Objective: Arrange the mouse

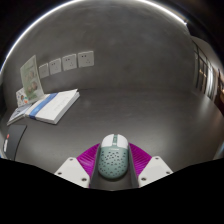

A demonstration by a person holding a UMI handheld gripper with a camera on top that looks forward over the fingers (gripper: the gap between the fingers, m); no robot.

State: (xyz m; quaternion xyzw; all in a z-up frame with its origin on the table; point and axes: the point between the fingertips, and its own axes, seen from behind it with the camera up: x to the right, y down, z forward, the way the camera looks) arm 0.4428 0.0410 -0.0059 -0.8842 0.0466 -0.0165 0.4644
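From my feed the mouse [112, 158] is cut off at its near end, so I can't see its rear. Can't tell if the pads [88, 156] actually touch its sides either. Left of the mouse, the book [46, 106] cover is too small to read, same with the wall papers [58, 65] beyond it.
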